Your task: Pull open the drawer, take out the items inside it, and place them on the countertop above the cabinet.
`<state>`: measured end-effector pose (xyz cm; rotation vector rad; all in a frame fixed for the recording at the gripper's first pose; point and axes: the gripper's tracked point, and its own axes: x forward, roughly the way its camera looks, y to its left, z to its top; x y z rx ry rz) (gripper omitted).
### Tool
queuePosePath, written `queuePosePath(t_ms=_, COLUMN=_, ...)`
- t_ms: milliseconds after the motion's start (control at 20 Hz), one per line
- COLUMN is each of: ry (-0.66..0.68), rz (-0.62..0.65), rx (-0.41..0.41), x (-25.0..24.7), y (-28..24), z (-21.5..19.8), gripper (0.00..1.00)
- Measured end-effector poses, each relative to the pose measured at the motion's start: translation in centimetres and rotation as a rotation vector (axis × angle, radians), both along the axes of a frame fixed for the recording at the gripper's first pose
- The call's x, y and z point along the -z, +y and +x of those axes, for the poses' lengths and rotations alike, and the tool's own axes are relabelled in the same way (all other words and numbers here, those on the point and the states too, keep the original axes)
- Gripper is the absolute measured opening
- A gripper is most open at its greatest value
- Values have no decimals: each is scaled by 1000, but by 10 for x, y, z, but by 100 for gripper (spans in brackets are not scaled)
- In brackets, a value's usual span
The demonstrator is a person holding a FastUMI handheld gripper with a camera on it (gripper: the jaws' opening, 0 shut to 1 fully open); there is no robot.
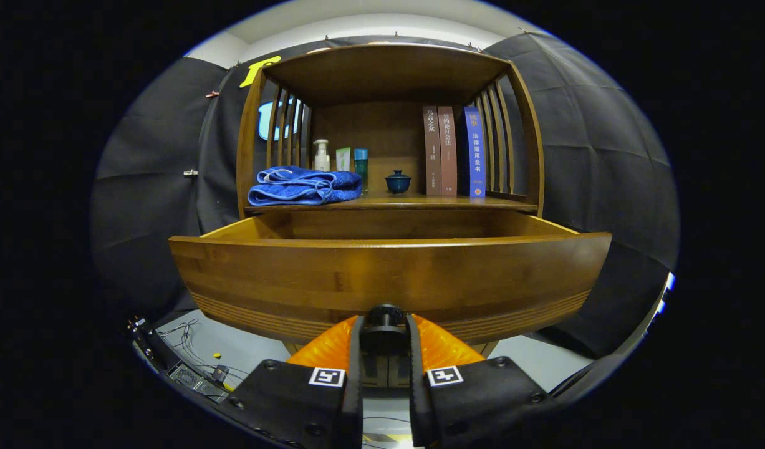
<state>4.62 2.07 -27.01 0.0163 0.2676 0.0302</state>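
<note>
So my tongs [385,340] are clamped on the dark round knob [384,319] of the drawer [388,274], one finger pressed on each side of it. The drawer is pulled well out of the wooden cabinet [388,68], its front panel spreading wide at 12 o'clock just past my fingertips. From this low angle I only see the inner back and side walls of the drawer, so I can't tell what's lying inside it.

Above the drawer is the tabletop [413,202] of the cabinet. On it, over at 11 o'clock, there's a folded blue towel [304,186]. Right behind the towel stand a white pump bottle [322,154], a pale tube [343,158] and a teal bottle [361,163], all close together. Around 12 o'clock sits a small dark blue lidded cup [398,181], on its own. At 1 o'clock three books [454,151] stand upright, touching each other, next to the slatted side.

Down at 8 o'clock some cables [192,349] lie on the floor.
</note>
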Motion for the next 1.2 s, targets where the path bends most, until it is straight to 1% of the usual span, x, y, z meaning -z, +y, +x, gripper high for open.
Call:
queuePosePath(t_ms=200, ry=2, rz=8, rx=6, x=0, y=0, z=0, gripper=33)
queuePosePath(t_ms=250, ry=4, rz=13, rx=9, x=2, y=0, z=1, gripper=36)
queuePosePath(t_ms=400, ry=5, rz=33, rx=16, x=-1, y=-1, z=-2, gripper=46)
queuePosePath(t_ms=450, ry=1, rz=39, rx=17, x=-4, y=0, z=-4, gripper=51)
queuePosePath(t_ms=600, ry=21, rz=28, rx=7, x=0, y=5, z=-7, gripper=88)
queuePosePath(t_ms=650, ry=29, rz=24, rx=-2, x=-7, y=5, z=-15, gripper=100)
queuePosePath(t_ms=750, ry=20, rz=15, rx=1, x=-23, y=4, z=-20, gripper=100)
queuePosePath(t_ms=950, ry=-31, rz=-23, rx=36, x=-74, y=-7, z=-26, gripper=99)
queuePosePath(t_ms=1200, ry=1, rz=-73, rx=31, x=-120, y=-11, z=-7, gripper=100)
